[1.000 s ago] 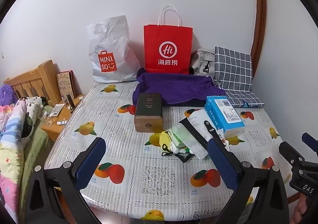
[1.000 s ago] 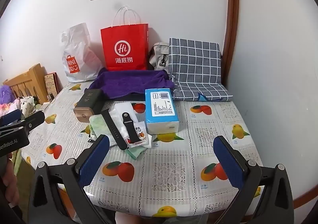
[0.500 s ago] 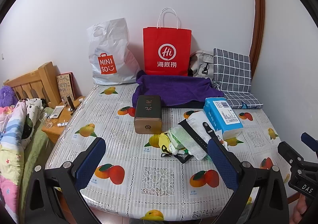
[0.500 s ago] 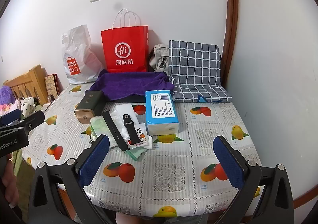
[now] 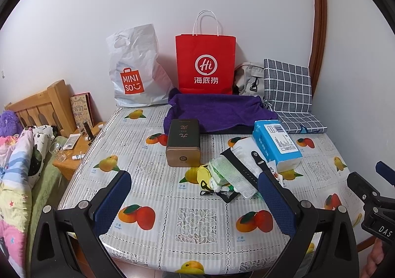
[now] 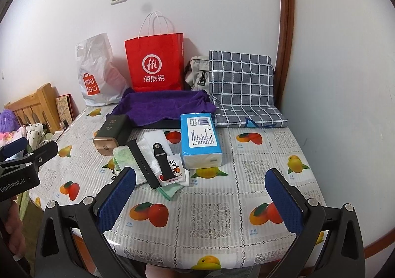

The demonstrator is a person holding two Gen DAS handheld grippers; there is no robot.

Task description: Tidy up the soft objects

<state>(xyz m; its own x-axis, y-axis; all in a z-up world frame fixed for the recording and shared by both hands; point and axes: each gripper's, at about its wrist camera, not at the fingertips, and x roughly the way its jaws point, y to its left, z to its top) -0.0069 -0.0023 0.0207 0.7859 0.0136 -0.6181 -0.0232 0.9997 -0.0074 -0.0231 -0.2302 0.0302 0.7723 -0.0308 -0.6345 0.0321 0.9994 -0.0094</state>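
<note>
A purple towel (image 5: pixel 222 110) (image 6: pixel 163 107) lies crumpled at the back of the fruit-patterned table (image 5: pixel 197 211) (image 6: pixel 246 171). A grey checked cushion (image 5: pixel 287 85) (image 6: pixel 242 83) leans against the wall at the back right. A blue tissue pack (image 5: pixel 276 144) (image 6: pixel 198 139) rests beside a pile of green and white cloths (image 5: pixel 229 174) (image 6: pixel 123 157) with a black watch strap (image 5: pixel 258 167) (image 6: pixel 163 164) on top. My left gripper (image 5: pixel 195 199) and right gripper (image 6: pixel 200 201) hang open over the table's near edge, both empty.
A brown tin box (image 5: pixel 183 144) (image 6: pixel 112 134) stands mid-table. A red paper bag (image 5: pixel 206 64) (image 6: pixel 155 63), a white plastic bag (image 5: pixel 138 68) and a beige bag (image 5: pixel 246 78) line the wall. A bed (image 5: pixel 17 167) and wooden nightstand (image 5: pixel 74 152) sit left.
Both grippers have tilted slightly, so the scene has slid a little lower in both views. Nothing on the table has moved.
</note>
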